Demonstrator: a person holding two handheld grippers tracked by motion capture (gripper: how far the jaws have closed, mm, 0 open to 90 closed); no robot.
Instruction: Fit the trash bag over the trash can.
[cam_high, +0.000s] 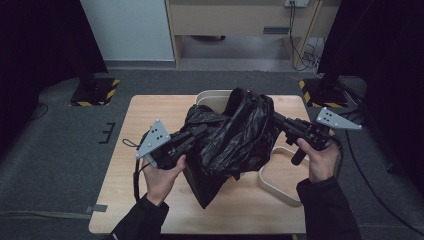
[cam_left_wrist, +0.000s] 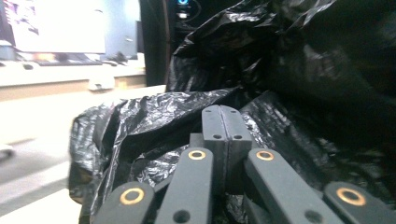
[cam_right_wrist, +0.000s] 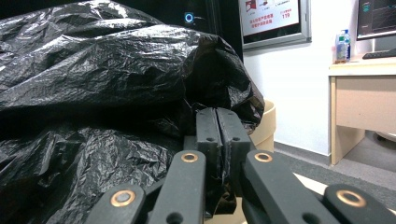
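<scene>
Unlabelled black bag pinched by both grippers.

wall poster, number "119"

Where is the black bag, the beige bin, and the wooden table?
black bag (cam_high: 235, 135), high view, crinkled middle.
beige bin (cam_high: 212, 96), high view, back rim.
wooden table (cam_high: 145, 112), high view, bare left corner.

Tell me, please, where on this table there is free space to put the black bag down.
Bare wood lies on the table between its left edge and the left gripper, and along the near edge between the person's forearms. The middle and right are crowded: black plastic bag, two beige bins, right gripper.
</scene>
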